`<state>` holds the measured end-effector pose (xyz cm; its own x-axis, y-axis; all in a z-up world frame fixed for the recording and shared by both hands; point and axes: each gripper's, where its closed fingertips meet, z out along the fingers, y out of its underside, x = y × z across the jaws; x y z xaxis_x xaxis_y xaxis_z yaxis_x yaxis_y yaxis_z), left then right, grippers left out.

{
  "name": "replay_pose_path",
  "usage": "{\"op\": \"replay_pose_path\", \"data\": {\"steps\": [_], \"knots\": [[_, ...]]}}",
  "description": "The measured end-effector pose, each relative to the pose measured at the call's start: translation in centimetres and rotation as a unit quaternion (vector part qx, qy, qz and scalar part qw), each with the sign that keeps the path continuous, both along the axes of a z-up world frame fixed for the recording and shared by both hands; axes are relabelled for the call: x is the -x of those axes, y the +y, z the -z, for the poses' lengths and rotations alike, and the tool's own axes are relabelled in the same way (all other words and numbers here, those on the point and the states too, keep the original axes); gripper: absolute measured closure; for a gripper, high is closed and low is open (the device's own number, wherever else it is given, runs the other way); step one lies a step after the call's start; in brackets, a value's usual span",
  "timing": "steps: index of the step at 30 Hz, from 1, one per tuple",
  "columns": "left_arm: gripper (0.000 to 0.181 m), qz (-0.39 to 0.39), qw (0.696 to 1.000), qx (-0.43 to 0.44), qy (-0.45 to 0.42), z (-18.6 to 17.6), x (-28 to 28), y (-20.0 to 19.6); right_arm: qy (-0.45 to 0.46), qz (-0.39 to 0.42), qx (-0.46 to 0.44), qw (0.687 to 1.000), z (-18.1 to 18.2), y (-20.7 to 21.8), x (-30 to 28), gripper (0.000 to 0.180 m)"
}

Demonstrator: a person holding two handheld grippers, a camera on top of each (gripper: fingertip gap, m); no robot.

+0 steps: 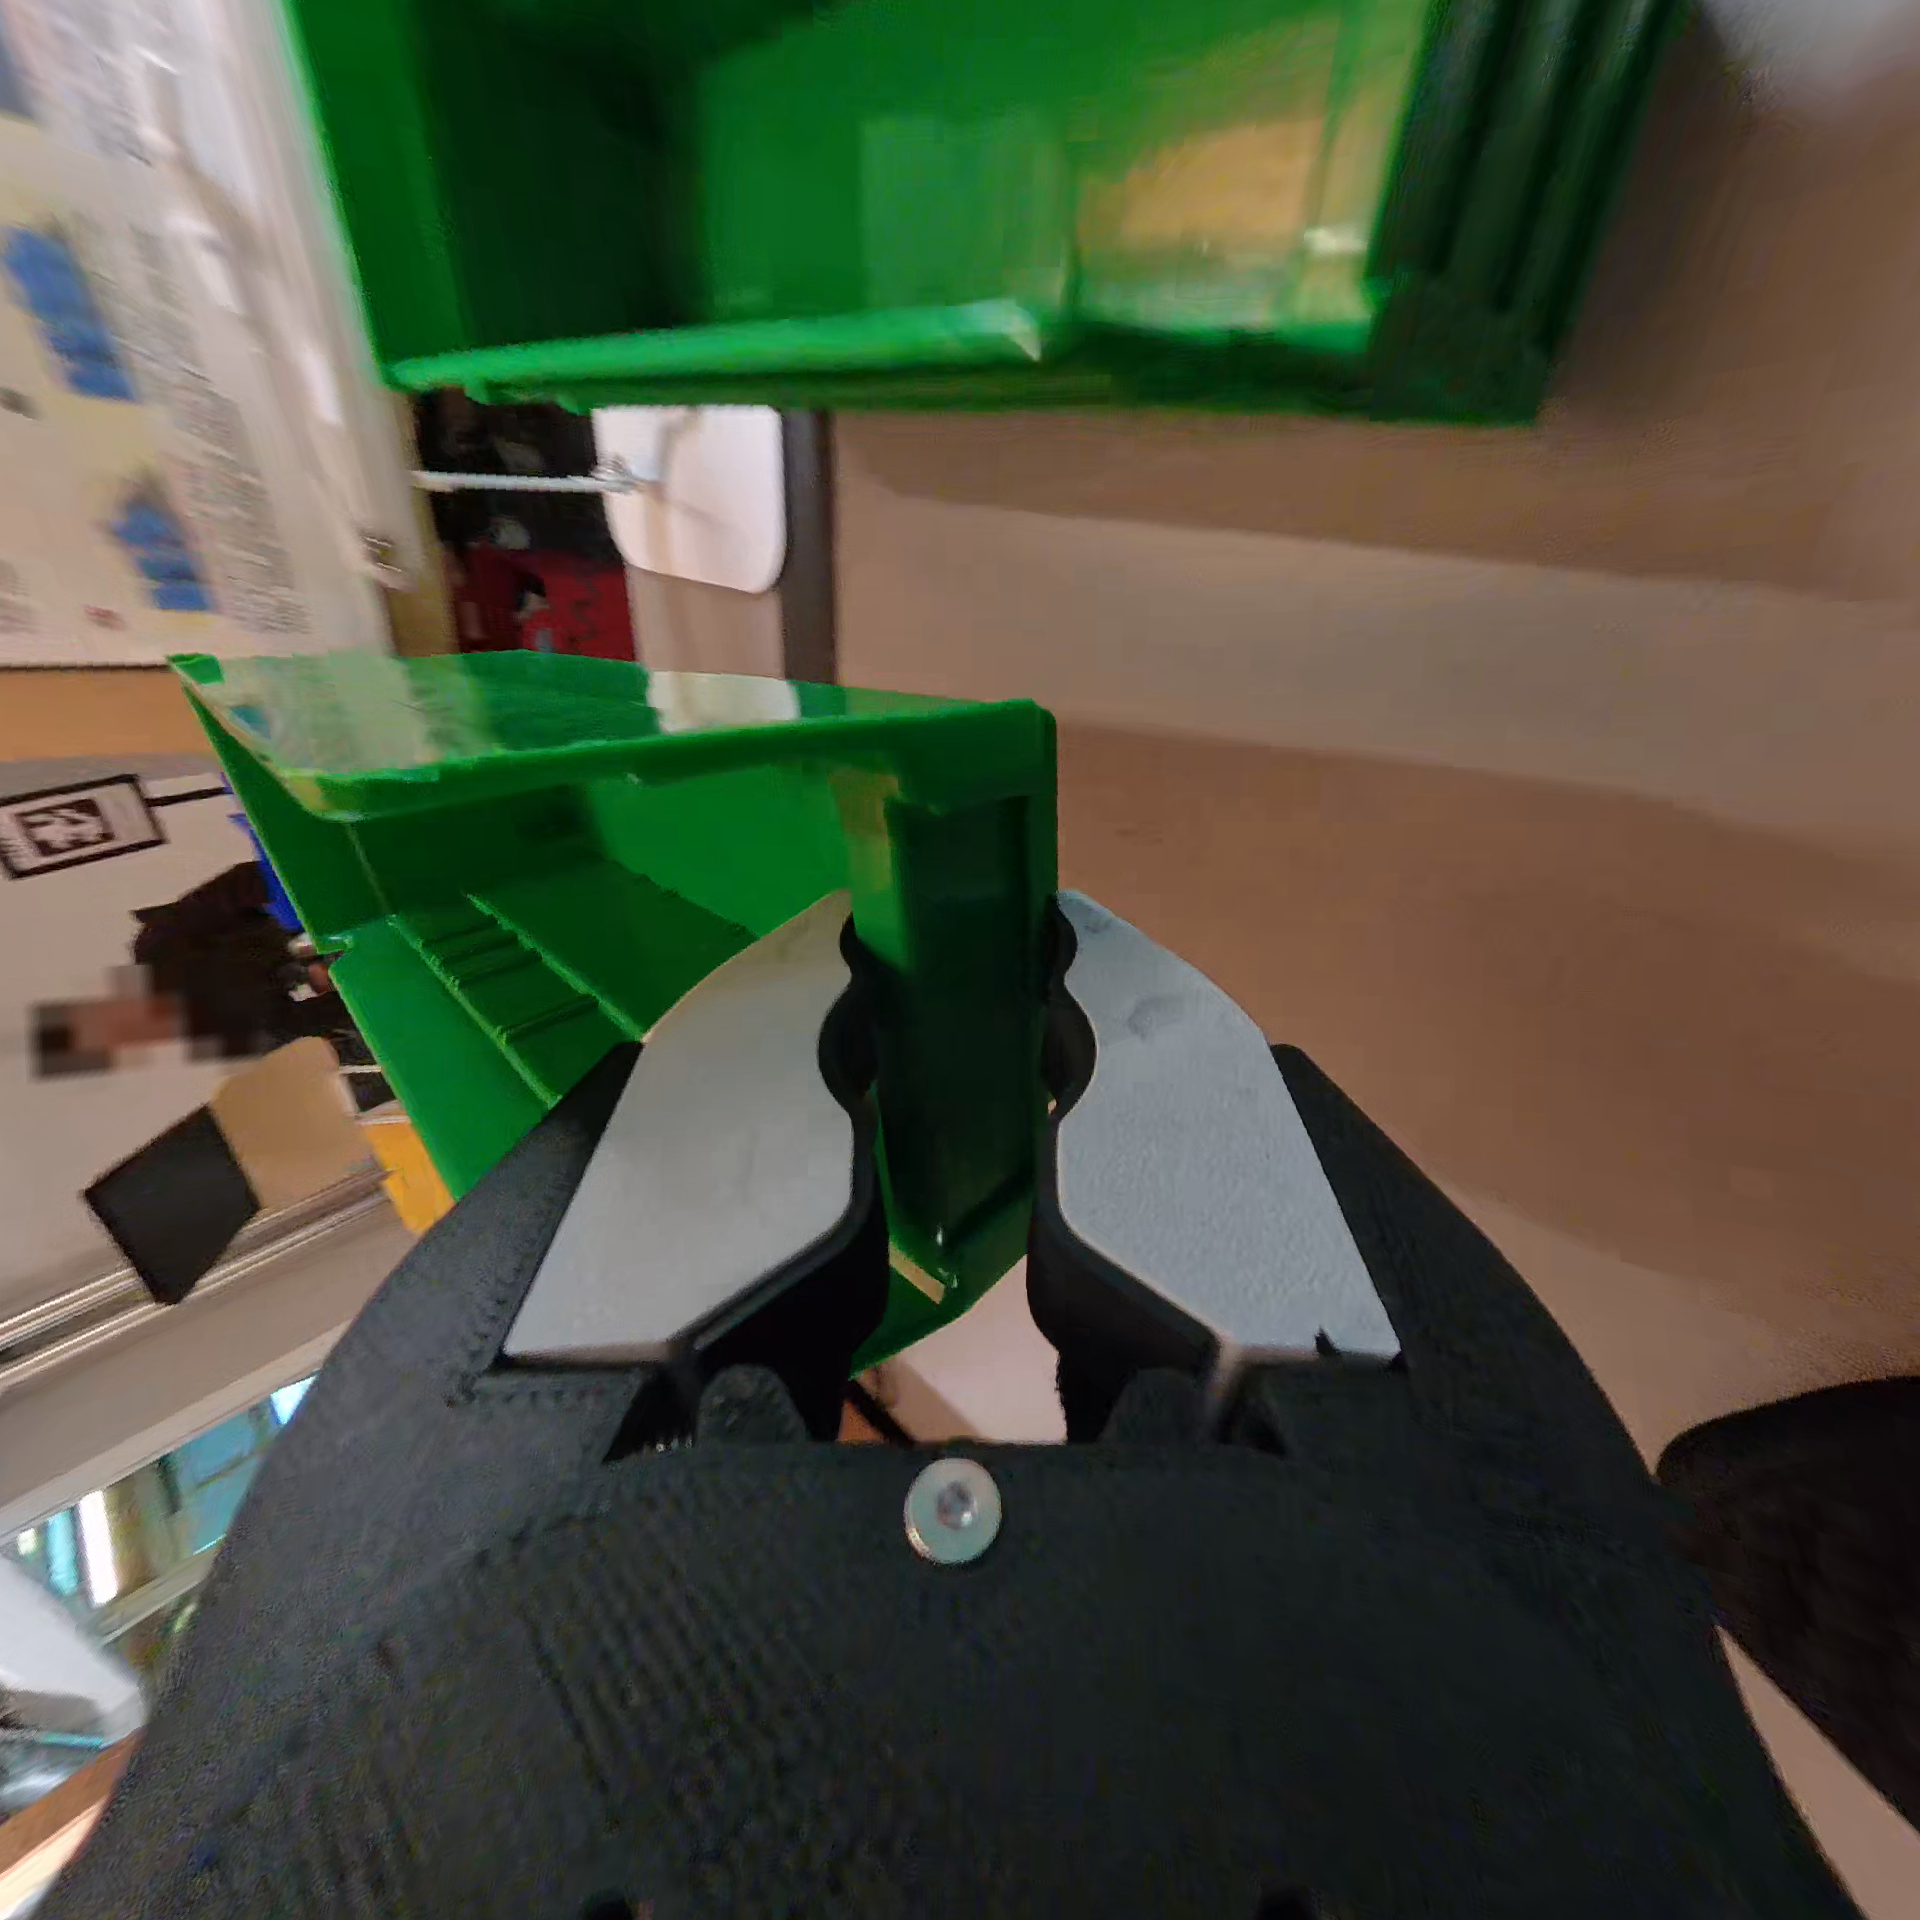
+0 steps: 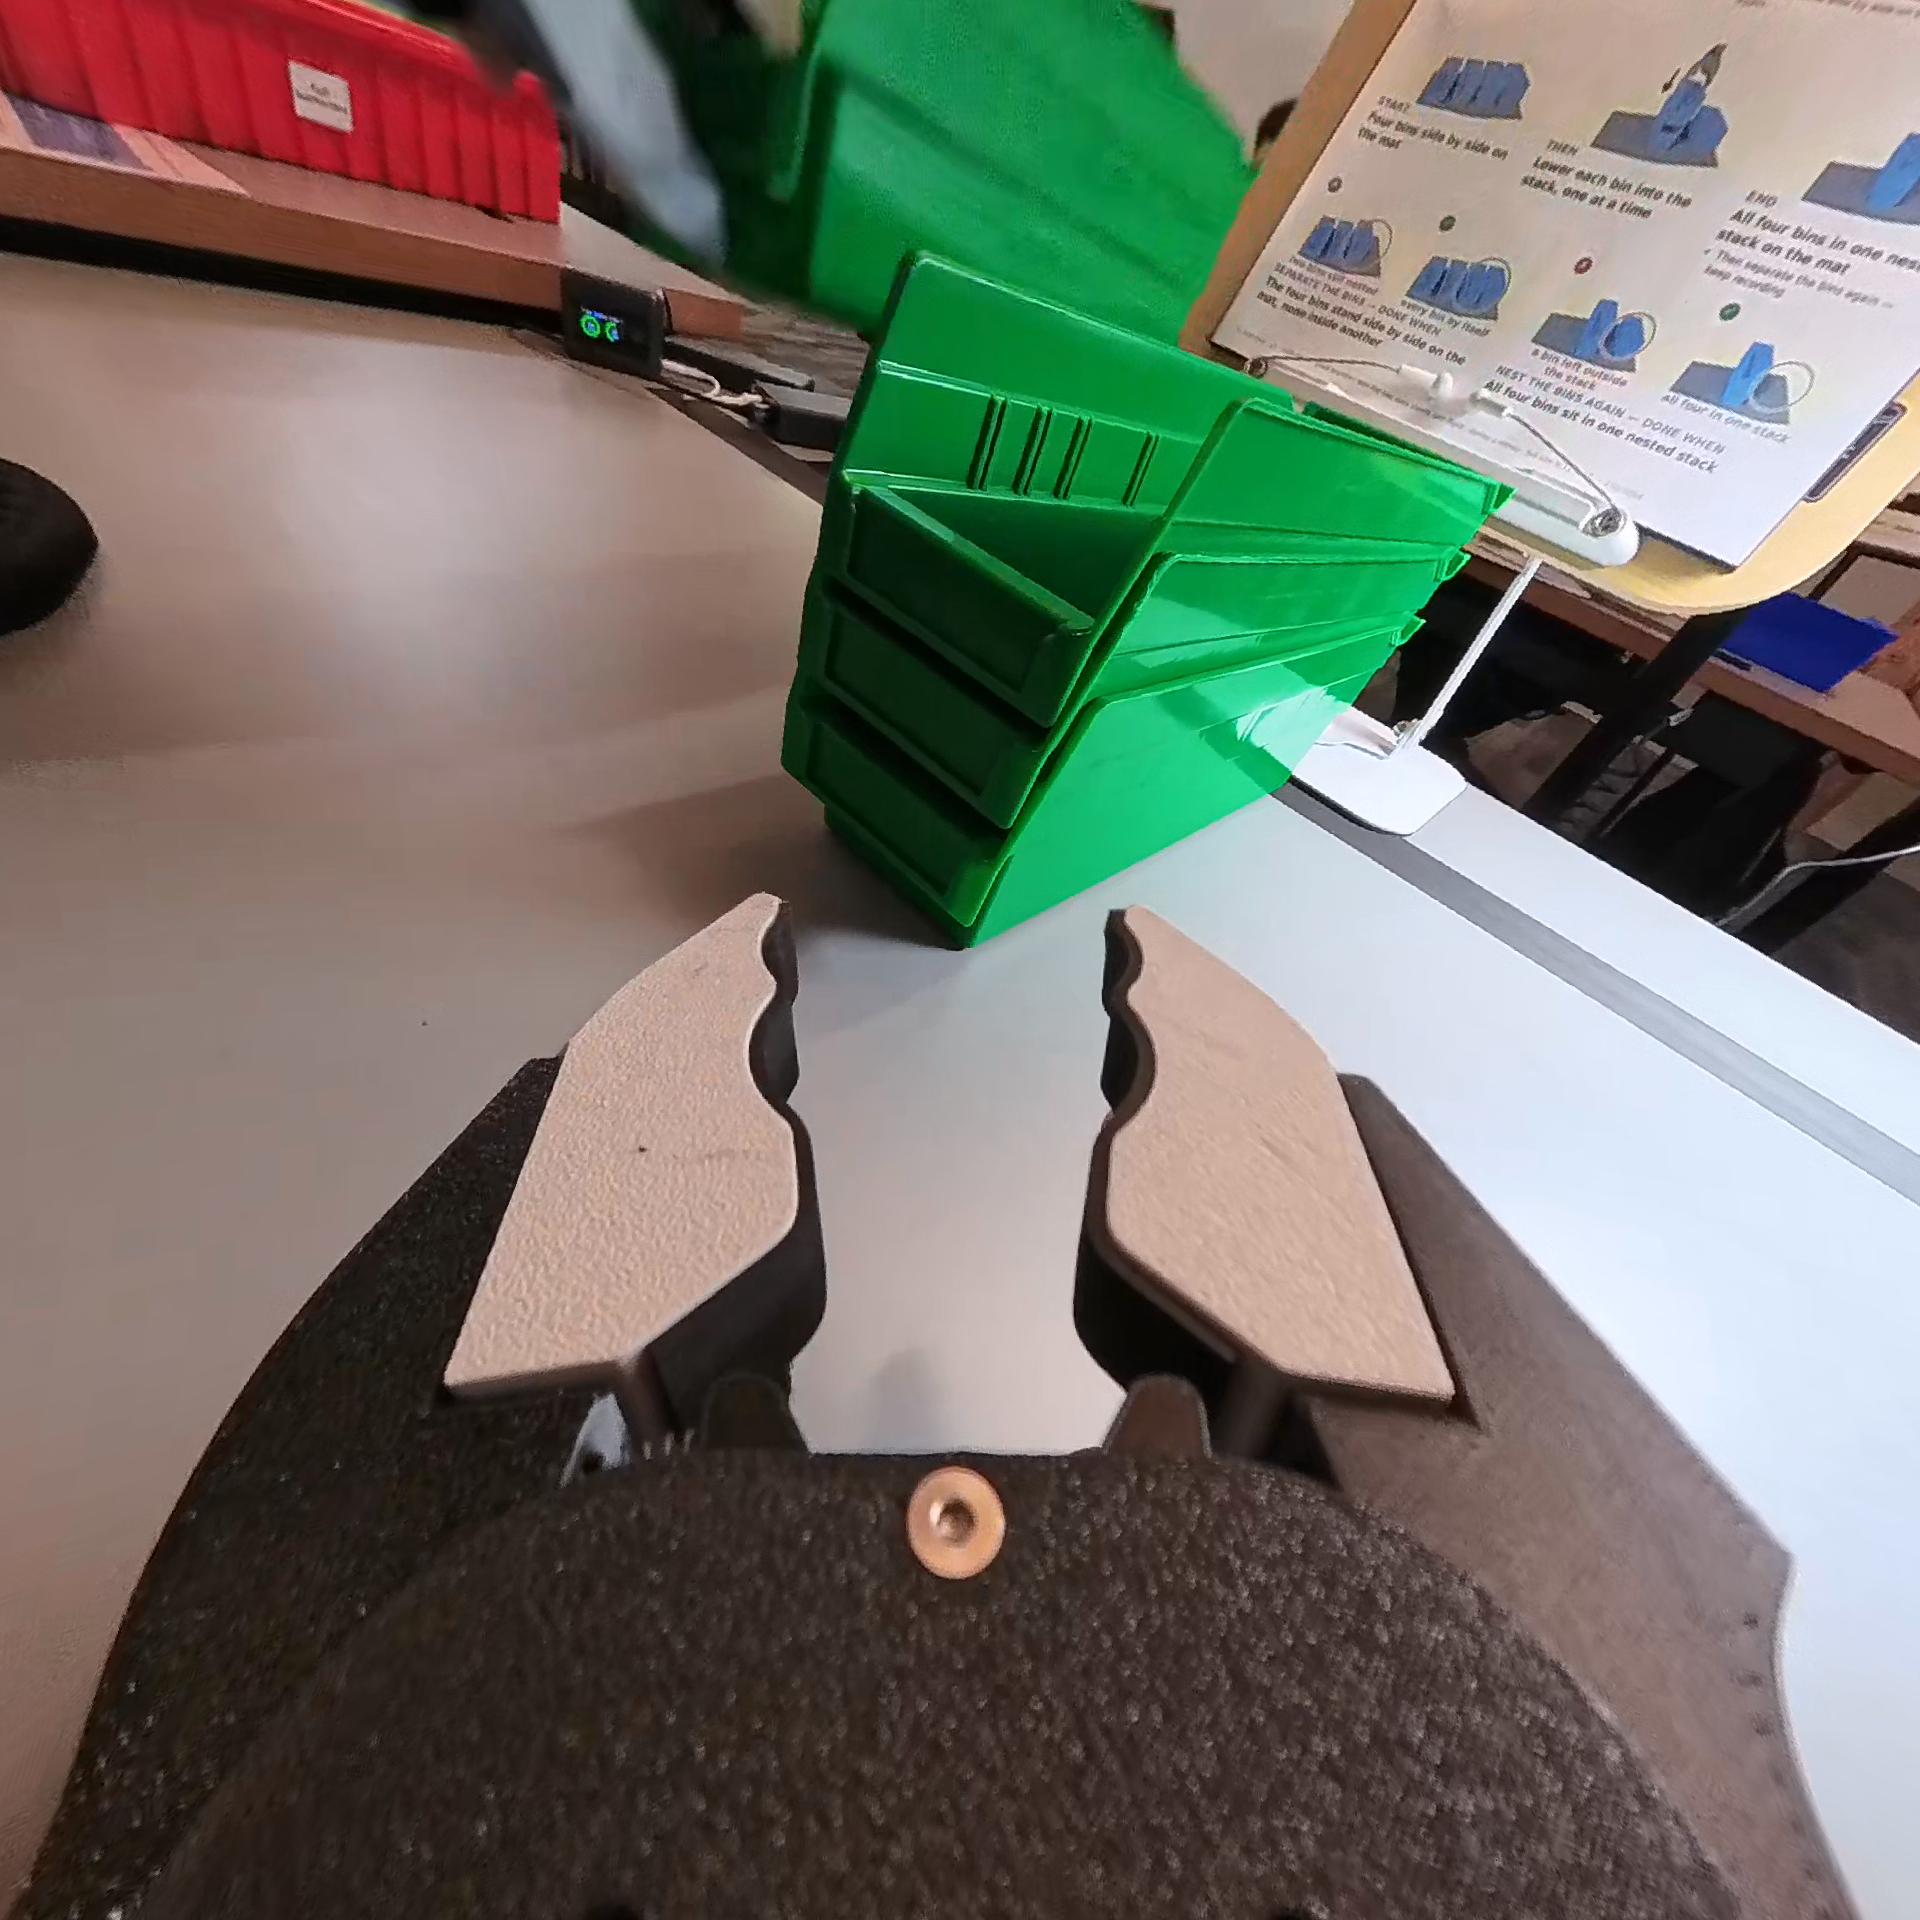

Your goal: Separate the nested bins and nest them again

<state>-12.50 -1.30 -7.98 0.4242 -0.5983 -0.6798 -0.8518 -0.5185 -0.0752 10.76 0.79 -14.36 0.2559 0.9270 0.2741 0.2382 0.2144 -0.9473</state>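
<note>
- Left gripper [image 1: 956,1029], view rolled sideways, pinches the wall of a lifted green bin [image 1: 665,831].
- Right gripper [image 2: 945,997] hovers low over the grey table [image 2: 312,623], jaws spread, empty.
- Nested green stack [image 2: 1091,665] stands just ahead.

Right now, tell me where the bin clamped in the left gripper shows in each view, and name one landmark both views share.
Left wrist view: the held bin sits at centre, one wall clamped in the left gripper.
Right wrist view: it is probably the blurred green shape at top centre, behind the nested stack.
Shared landmark: the nested stack, along the top edge of the left wrist view and at centre in the right wrist view.
</note>
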Motion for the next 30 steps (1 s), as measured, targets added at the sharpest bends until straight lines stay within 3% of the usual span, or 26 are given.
{"op": "replay_pose_path", "data": {"steps": [8,17,22,25,30], "knots": [[0.151,-0.001,0.999,0.016,-0.036,10.3,1.3,-2.8,-0.010,0.009,0.014,1.000,0.8,0.5,0.2,0.121],[0.150,0.013,0.999,-0.024,-0.034,14.3,1.5,-2.5,-0.008,0.011,0.012,1.000,0.7,0.4,0.1,0.120],[0.139,0.009,0.990,-0.058,-0.132,12.4,-0.9,-2.8,-0.010,0.013,0.011,1.000,0.8,0.5,0.1,0.120],[0.139,0.035,0.975,-0.108,-0.192,8.9,-4.0,-2.7,-0.015,0.013,0.014,1.000,1.1,0.5,0.3,0.121],[0.140,0.090,0.961,-0.157,-0.208,3.4,-8.6,-1.4,-0.025,0.011,0.009,1.000,1.5,0.3,0.6,0.121]]}}
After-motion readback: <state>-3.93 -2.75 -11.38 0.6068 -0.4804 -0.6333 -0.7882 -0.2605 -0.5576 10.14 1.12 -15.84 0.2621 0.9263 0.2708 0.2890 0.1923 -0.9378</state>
